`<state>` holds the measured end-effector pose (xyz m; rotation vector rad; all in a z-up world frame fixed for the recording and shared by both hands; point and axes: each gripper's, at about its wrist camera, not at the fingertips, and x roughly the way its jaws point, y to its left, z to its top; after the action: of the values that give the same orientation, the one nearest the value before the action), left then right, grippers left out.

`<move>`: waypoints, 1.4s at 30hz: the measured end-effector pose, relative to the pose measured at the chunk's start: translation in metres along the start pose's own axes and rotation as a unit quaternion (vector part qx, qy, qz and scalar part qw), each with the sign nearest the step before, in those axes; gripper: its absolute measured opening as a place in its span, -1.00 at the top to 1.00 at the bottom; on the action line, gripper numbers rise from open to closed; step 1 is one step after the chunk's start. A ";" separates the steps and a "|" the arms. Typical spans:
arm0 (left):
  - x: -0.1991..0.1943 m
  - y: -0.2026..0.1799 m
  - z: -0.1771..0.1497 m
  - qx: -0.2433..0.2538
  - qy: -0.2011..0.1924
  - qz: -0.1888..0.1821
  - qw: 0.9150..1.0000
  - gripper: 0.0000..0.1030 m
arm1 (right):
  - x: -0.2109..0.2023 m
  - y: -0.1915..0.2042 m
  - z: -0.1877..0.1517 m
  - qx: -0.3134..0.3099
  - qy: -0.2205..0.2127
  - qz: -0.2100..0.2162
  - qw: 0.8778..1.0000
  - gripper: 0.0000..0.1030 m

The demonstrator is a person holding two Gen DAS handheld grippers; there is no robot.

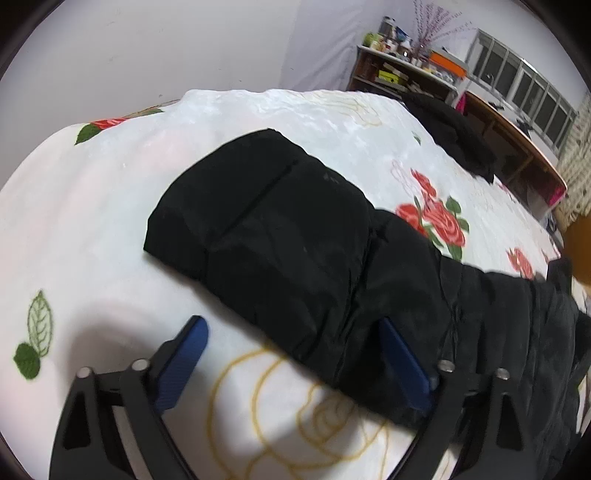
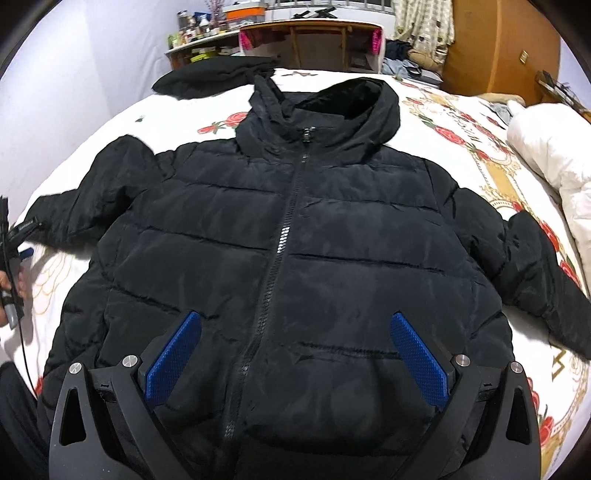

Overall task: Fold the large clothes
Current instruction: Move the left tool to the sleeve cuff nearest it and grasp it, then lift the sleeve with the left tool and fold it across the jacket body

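Observation:
A black hooded puffer jacket (image 2: 295, 258) lies front up and zipped on a white bed with red roses (image 2: 487, 162), both sleeves spread out. My right gripper (image 2: 295, 325) is open and empty, above the jacket's lower front, its blue pads either side of the zip. My left gripper (image 1: 291, 328) is open and empty over the jacket's left sleeve (image 1: 266, 221); the sleeve's edge lies between the blue pads. The left gripper also shows at the left edge of the right wrist view (image 2: 13, 254), by the sleeve cuff (image 2: 40, 218).
A second black garment (image 2: 214, 77) lies at the far edge of the bed. A white duvet (image 2: 550, 155) is bunched at the right. Behind the bed stand a wooden desk (image 2: 314, 33) and a cluttered shelf (image 1: 402, 66).

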<state>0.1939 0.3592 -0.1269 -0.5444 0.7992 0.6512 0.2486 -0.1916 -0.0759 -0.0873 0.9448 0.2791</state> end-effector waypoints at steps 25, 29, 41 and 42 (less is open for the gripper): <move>-0.191 -0.153 0.026 0.157 -0.100 -0.207 0.960 0.79 | -0.066 -0.046 -0.014 0.054 -0.053 0.006 0.997 -0.99; -0.214 -0.198 0.013 0.188 -0.094 -0.251 0.945 0.79 | -0.080 -0.061 -0.019 0.072 -0.061 0.006 0.996 -0.99; -0.224 -0.293 -0.040 0.247 -0.053 -0.313 0.915 0.79 | -0.096 -0.109 -0.032 0.116 -0.077 -0.007 0.990 -0.99; -0.223 -0.301 -0.046 0.253 -0.047 -0.317 0.913 0.80 | -0.095 -0.113 -0.033 0.121 -0.076 -0.007 0.990 -0.99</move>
<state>0.2677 0.0535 0.0812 -0.2624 0.6149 -0.1369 0.2007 -0.3251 -0.0237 0.1487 0.8196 0.1546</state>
